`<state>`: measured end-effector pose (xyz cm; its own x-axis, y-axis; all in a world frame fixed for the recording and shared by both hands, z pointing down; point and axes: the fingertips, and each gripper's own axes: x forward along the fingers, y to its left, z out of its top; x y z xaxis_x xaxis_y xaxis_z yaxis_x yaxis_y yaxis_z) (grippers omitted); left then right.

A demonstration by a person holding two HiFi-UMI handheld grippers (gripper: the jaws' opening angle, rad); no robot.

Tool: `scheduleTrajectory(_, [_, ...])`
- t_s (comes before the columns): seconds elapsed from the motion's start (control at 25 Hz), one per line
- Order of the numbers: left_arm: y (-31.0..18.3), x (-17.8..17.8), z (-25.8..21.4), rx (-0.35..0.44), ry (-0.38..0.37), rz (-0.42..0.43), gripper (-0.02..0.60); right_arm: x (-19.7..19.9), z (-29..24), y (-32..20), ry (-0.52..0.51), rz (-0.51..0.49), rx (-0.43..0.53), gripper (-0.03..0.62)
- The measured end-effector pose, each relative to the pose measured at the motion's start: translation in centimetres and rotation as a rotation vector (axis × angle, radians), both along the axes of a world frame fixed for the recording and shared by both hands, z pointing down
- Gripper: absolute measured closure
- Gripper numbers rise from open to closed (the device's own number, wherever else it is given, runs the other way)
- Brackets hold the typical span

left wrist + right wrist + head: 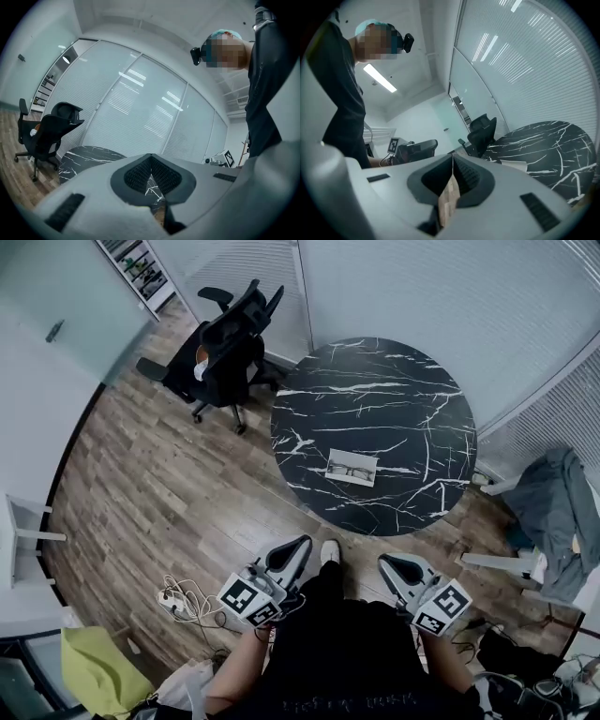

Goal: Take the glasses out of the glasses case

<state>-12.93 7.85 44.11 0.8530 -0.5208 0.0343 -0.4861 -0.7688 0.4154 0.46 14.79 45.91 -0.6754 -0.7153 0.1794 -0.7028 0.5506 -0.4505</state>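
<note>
A pale, flat glasses case (352, 468) lies on the near part of the round black marble table (375, 399), and dark-framed glasses show inside it. The right gripper view shows the case (513, 165) as a small light patch on the table (548, 145). Both grippers are held close to the person's body, well short of the table. My left gripper (302, 542) has its jaws meeting at the tips (151, 157) with nothing between them. My right gripper (386, 563) is likewise shut and empty (452, 157). In the left gripper view only the table's edge (89, 157) shows.
A black office chair (230, 343) stands left of the table on the wooden floor. A power strip with cables (178, 601) and a yellow-green bag (94, 667) lie at the lower left. Grey clothing (553, 512) hangs over a seat at the right.
</note>
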Motion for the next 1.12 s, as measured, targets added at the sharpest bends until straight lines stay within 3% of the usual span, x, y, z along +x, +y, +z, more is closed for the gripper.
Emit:
scheduleTrajectory(0.48, [-6.4,-0.9,0.5,-0.014,-0.005,0.045,0.563,-0.6,1.2,-5.5,0.078,0.026,-0.025,0.563])
scheduleTrajectory(0.92, [-7.9,3.0,1.3,0.007,-0.054,0.11,0.563,0.6,2.0,-9.7,0.223,-0.051,0.02,0.563])
scheduleTrajectory(1.12, [-9.3,4.6,1.9,0.008,-0.096,0.094,0.563,1.9,4.0,-12.3,0.3,-0.084,0.019,0.563])
